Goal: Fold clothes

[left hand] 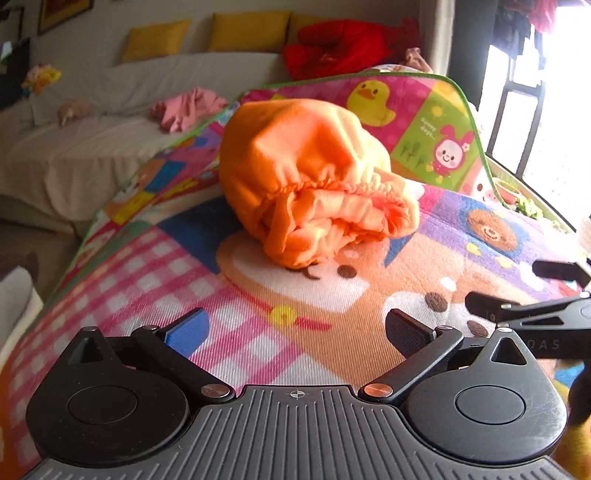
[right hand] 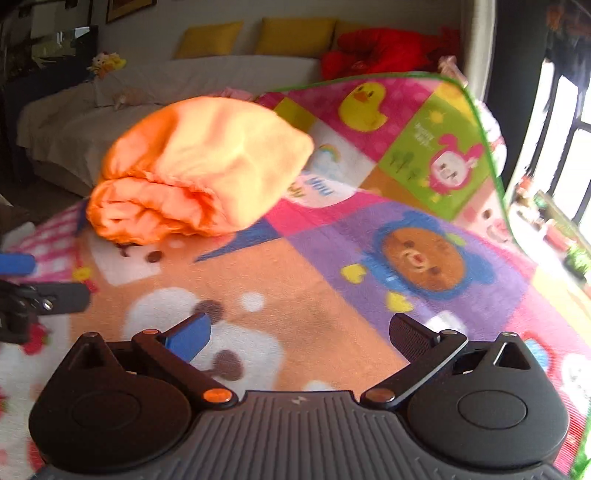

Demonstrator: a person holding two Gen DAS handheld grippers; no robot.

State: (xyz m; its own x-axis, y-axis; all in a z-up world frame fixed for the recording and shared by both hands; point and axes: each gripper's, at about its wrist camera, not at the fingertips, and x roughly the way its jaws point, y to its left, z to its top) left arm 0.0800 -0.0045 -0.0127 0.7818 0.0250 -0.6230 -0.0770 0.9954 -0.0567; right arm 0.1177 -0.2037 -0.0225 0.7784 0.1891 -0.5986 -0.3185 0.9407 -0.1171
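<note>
An orange garment (left hand: 314, 181) with an elastic waistband lies bunched in a rolled heap on the colourful cartoon play mat (left hand: 258, 354). It also shows in the right wrist view (right hand: 199, 173), up and to the left. My left gripper (left hand: 295, 330) is open and empty, low over the mat a short way in front of the heap. My right gripper (right hand: 299, 336) is open and empty over the mat, to the right of the heap. Each gripper shows at the edge of the other's view: the right one (left hand: 535, 306), the left one (right hand: 44, 284).
A covered sofa (left hand: 110, 122) with yellow cushions (left hand: 247, 31) stands behind the mat. On it lie a pink garment (left hand: 188, 109) and a red garment (left hand: 340, 46). The mat's far edge (left hand: 443, 79) curls upward. A window with dark bars (left hand: 524, 103) is at the right.
</note>
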